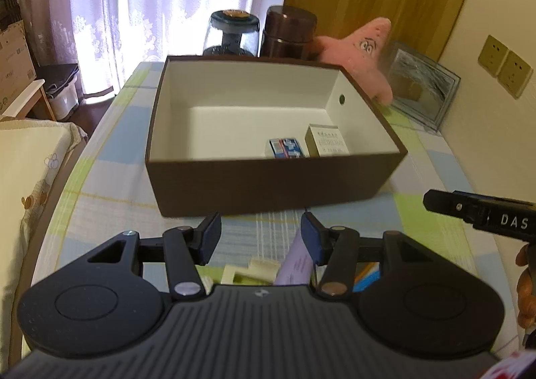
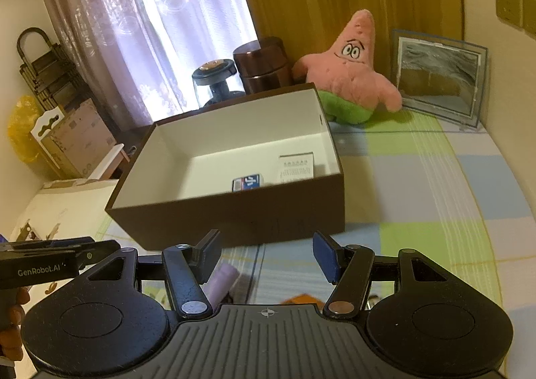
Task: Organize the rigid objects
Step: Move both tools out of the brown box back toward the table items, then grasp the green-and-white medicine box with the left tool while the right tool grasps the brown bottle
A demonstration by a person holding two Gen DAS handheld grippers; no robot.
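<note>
A table point(image 2: 435, 184) covered by a pastel checked cloth was shown. On it were placed an open brown box point(image 2: 234, 221), a glass jar point(image 2: 214, 80) and a brown canister point(image 2: 263, 65) behind it, and a pink starfish plush point(image 2: 351, 77) beside a leaning framed picture point(image 2: 439, 74). A lilac tube point(image 1: 296, 261) and pale blocks point(image 1: 251, 270) were seen lying on the near cloth.

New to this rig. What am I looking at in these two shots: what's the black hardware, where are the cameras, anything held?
There is no robot here. A person holds a two-finger tool in each hand, and each tool carries a fisheye camera looking forward along its fingers. One picture is from the left tool, the other from the right tool; each also catches the other tool at its edge. Both tools stand open with nothing between the pads.

Ahead on the checked cloth sits a brown box holding a small blue pack and a white carton. Behind it are a jar, a brown canister, a pink star plush and a framed picture. A lilac tube lies below the left tool.
</note>
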